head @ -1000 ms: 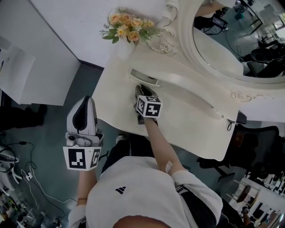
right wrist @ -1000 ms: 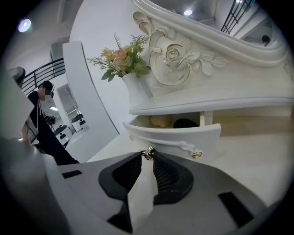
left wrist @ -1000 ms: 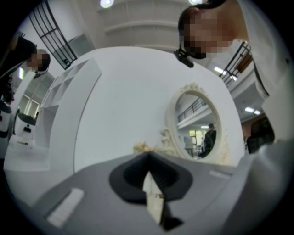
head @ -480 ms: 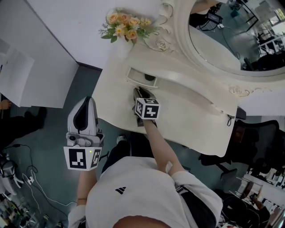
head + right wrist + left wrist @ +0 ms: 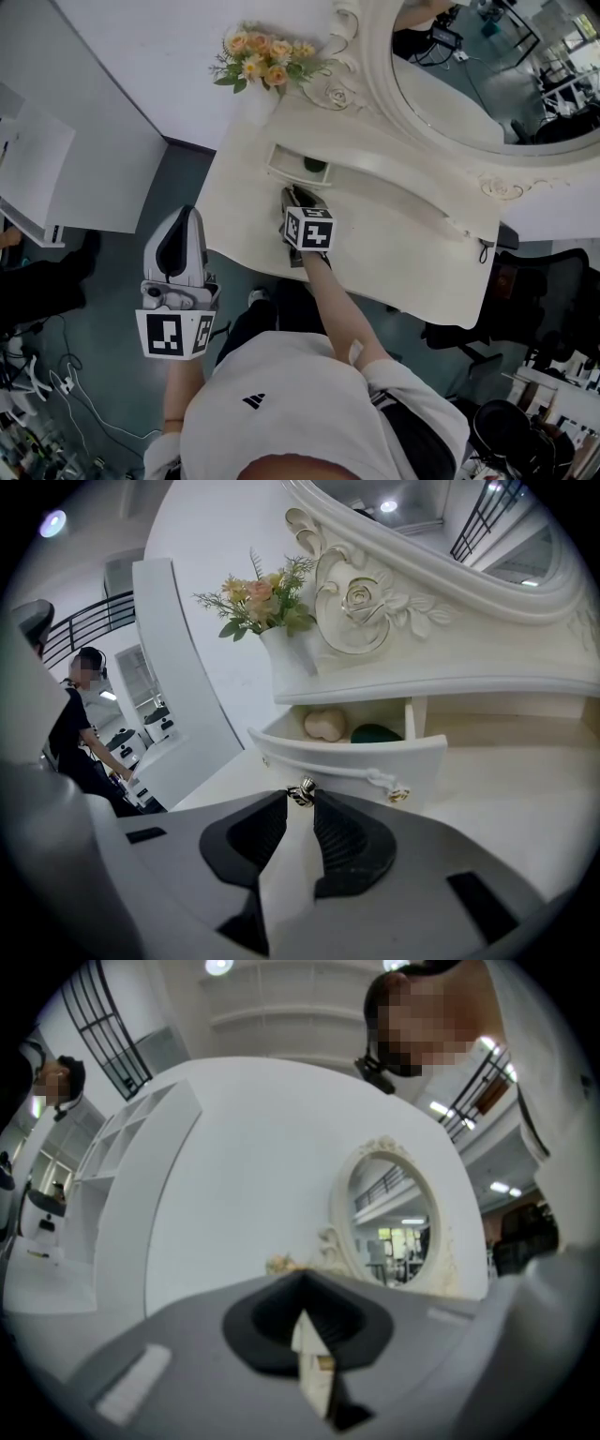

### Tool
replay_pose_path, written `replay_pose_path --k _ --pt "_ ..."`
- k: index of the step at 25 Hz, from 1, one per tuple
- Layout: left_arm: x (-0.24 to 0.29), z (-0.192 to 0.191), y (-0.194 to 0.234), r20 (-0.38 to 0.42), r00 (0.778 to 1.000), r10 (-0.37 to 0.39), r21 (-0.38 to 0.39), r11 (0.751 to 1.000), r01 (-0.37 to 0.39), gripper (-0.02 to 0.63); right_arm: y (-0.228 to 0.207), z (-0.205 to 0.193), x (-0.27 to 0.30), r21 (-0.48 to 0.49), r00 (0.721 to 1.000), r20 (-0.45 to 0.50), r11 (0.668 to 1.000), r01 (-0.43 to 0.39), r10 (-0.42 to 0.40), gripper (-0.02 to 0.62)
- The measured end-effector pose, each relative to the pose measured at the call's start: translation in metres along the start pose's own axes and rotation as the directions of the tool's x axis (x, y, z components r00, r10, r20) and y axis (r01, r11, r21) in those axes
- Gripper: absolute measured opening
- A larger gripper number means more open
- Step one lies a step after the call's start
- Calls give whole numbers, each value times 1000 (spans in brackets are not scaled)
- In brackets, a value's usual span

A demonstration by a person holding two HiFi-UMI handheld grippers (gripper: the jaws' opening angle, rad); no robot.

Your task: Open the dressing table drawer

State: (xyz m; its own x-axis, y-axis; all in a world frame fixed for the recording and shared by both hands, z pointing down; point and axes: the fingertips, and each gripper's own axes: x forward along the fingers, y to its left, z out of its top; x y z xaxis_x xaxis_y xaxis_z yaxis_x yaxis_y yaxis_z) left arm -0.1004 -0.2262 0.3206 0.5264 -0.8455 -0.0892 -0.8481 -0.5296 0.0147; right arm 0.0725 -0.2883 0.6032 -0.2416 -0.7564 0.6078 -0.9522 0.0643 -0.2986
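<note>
Right fingers (image 5: 352, 841): released; jaws have just been opening, with a gap between the pads and nothing clamped.
Knob (image 5: 302, 792): small and metal, right at the fingertips in the mouth of the gap.
Drawer (image 5: 361, 761): just past the tips, pulled out from under the mirror shelf and standing open.
Drawer contents: pale rounded item (image 5: 325, 724) and dark green item (image 5: 375, 733), side by side behind the front panel.
Right gripper (image 5: 296, 195): pitched down over the tabletop, nose at the drawer front.
Dressing table (image 5: 403, 253): cream top, directly under the fingers.
Flowers (image 5: 258, 597): in a white vase (image 5: 291, 658), beyond the drawer and up-left of the tips.
Mirror (image 5: 469, 84): oval with a carved frame, beyond the drawer and up-right of the tips.
Left fingers (image 5: 262, 1326): closed together, holding nothing.
Left gripper (image 5: 181, 214): held level, off the table's left edge over the floor, well apart from the drawer.
</note>
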Motion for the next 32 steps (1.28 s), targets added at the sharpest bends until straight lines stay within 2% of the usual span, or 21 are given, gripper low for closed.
replay_pose_path --k 7,11,21,32 --pt "-1 3 -5 8 1000 -25 6 1000 25 8 -1 6 -23 -14 998 57 1000 24 -23 78" --pt "0 5 -14 22 998 -54 3 999 54 8 -4 14 -45 -46 994 105 998 44 -39 1" --pt "0 9 -37 35 992 -118 2 993 118 8 -1 35 -107 -138 972 231 987 81 -47 0" --pt "-1 14 -56 42 982 -183 7 983 183 8 7 60 -169 -184 931 361 974 136 -61 0"
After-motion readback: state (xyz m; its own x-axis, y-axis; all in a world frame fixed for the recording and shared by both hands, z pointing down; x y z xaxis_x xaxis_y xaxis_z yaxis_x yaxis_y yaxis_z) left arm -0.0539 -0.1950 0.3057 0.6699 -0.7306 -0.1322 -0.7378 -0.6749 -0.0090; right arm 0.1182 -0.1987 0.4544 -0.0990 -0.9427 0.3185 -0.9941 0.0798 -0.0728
